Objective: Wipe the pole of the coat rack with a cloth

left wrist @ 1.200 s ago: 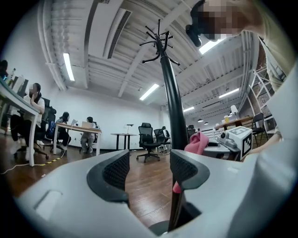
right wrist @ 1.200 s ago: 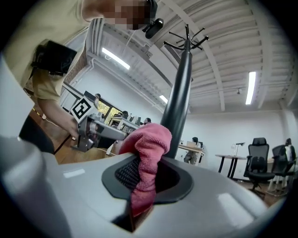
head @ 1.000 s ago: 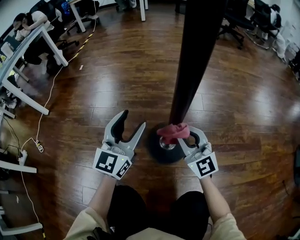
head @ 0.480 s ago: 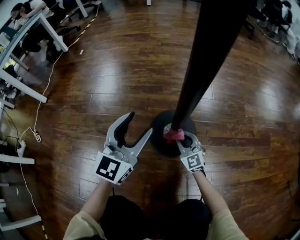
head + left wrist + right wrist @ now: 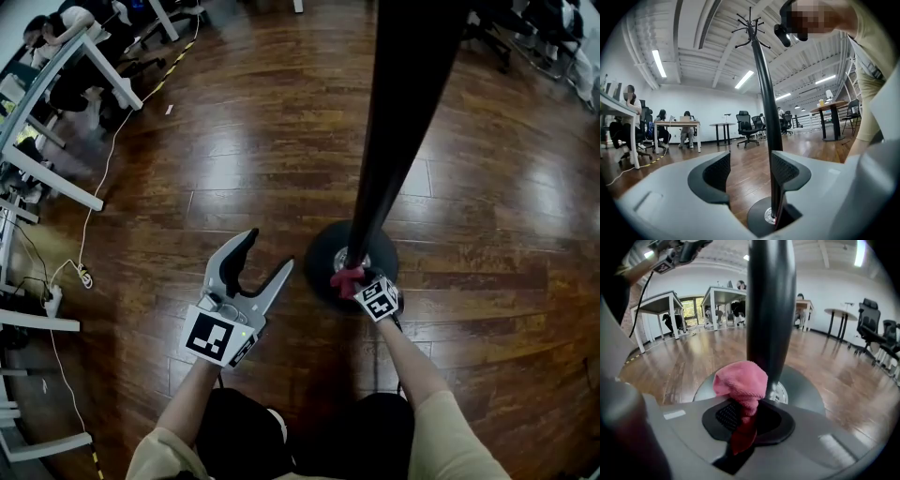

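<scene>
**Ana:** Where is the cloth?

**Ben:** The pink cloth (image 5: 740,386) is low down, at the bottom of the pole (image 5: 394,141); it sits against the near side of the pole, just above the round black base (image 5: 323,251).

**Ana:** What is holding it?

**Ben:** The right gripper (image 5: 746,414); its two jaws are squeezed tight on the cloth; a puffy bit sticks out past the tips and a darker bit hangs down between the jaws.

**Ana:** And the other one?

**Ben:** The left gripper (image 5: 267,250) has its jaws wide apart with nothing in them; it is left of the base, close to it but not touching; it points far and a bit right.

**Ana:** What does the pole look like?

**Ben:** It is dark and tall; it stands up from the middle of the base; in the left gripper view there are hooks (image 5: 751,29) at the very top.

**Ana:** What else is there?

**Ben:** A shiny brown wood floor (image 5: 234,141); white desks (image 5: 58,82) far off on the left; a thin cable (image 5: 94,208) lies on the floor near them.
</scene>
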Available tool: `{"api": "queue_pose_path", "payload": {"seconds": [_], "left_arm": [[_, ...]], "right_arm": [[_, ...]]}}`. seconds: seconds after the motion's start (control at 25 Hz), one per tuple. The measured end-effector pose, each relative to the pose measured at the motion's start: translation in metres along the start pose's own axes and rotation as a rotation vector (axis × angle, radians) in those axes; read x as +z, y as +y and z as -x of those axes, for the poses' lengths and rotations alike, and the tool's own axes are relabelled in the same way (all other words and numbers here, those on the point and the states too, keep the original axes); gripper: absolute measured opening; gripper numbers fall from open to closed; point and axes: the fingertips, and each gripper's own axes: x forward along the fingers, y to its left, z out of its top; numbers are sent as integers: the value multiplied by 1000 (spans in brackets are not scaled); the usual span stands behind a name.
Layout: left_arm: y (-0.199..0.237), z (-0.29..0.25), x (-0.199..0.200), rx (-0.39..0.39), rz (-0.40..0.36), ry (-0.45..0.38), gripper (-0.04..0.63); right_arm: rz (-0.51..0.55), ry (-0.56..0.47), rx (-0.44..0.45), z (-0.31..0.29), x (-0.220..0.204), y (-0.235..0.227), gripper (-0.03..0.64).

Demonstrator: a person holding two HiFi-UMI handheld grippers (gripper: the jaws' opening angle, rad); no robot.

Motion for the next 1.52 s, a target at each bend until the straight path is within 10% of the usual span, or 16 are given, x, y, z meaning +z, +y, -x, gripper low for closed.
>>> {"api": "queue_pose_path", "payload": {"seconds": [0.2,0.56,0.8,1.12,1.52], "left_arm": [[5,-3,34,46,-3,-14,250],[22,-8,63,128,2,-84,250],[18,0,71,126,-2,-81,249],[32,-7,101,127,-45,-120,238],[37,2,82,127,-42,-134,235]], "right_arm": [[24,-19,121,64,48,7,49],[113,-882,-97,421,354,-86,49],[307,-1272,-17,640,534,-54,49],[295,-1155,332,673,646,-37,49],[232,-1095,356,606,578,-35,43]]}}
